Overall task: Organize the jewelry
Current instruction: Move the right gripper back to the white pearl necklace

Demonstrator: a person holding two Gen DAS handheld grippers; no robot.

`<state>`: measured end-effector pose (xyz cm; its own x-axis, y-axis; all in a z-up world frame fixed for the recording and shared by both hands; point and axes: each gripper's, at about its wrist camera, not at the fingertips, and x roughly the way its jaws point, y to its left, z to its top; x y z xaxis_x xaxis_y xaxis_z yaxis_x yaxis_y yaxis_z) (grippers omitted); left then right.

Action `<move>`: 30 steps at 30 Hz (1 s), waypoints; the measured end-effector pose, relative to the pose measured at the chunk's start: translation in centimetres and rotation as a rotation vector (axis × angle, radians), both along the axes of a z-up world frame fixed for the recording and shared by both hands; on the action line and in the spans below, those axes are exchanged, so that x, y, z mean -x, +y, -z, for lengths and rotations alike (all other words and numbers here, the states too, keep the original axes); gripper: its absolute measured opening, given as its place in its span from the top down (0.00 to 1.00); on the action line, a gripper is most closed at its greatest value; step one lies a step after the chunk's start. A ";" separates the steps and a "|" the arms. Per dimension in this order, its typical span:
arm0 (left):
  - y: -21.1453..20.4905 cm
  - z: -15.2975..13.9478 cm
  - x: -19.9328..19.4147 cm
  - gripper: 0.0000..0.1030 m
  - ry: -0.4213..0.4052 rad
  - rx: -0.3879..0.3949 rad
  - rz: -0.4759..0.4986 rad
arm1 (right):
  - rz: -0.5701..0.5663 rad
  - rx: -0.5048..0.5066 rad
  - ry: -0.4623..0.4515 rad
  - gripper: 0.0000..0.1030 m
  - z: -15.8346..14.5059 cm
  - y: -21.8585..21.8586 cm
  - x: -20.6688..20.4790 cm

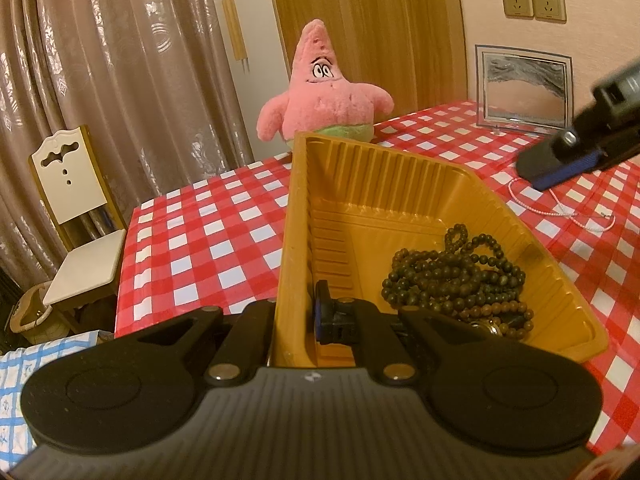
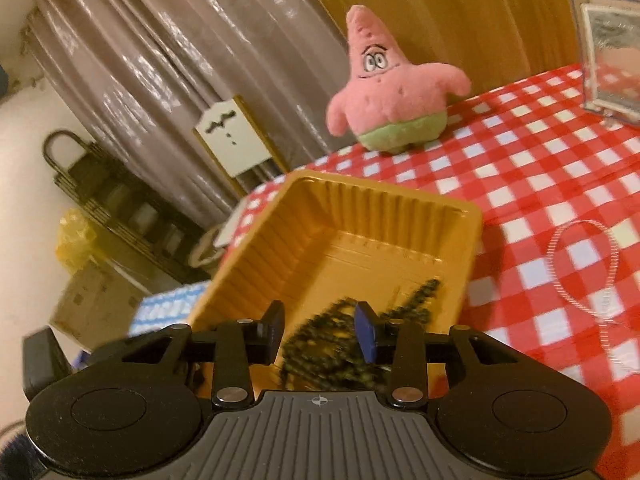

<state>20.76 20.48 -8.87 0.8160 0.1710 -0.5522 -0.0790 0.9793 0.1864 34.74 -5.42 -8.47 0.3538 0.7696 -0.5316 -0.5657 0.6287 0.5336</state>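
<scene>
2 grippers: left gripper [image 1: 298, 320] clamps tray [image 1: 384, 184] wall; right gripper [image 2: 320, 330] jaws apart over beads [image 1: 456, 276].

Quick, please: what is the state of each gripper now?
Left gripper: shut on the tray wall.
Right gripper: open, holding nothing, above the beads.
</scene>
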 end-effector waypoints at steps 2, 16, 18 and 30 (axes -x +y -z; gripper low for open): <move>0.0 0.1 0.0 0.97 0.000 0.000 0.001 | 0.015 0.041 -0.010 0.62 0.2 -0.8 0.4; -0.1 0.4 -0.2 0.96 0.003 -0.001 0.006 | 0.119 0.297 -0.033 0.62 3.9 -7.5 2.7; -0.1 0.4 -0.3 0.96 0.004 0.000 0.006 | 0.137 0.321 -0.044 0.62 4.1 -8.4 2.5; 0.0 0.5 -0.4 0.96 0.006 0.001 0.004 | 0.180 0.380 -0.110 0.62 4.4 -11.9 0.1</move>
